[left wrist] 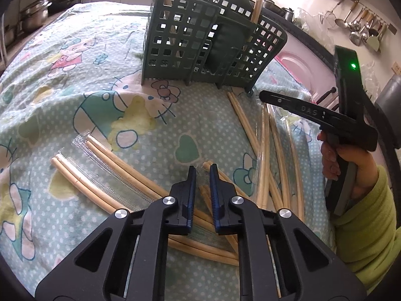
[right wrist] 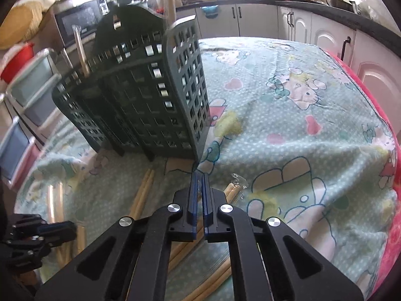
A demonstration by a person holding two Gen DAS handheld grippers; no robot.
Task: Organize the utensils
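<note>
The right gripper (left wrist: 262, 96) tips hide behind the caddy (left wrist: 200, 37) corner.

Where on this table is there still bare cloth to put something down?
Bare cloth lies beside the green basket toward the white cupboards. In front of the basket it is crowded: chopsticks and both grippers, left and right.

Daylight pours in from the far side of the kitchen, washing out the upper middle of the right wrist view and backlighting the green utensil basket (right wrist: 140, 95) into near silhouette. Fisheye bending curves every edge, with black vignette corners. The left border there looks smeared, perhaps motion blur.
</note>
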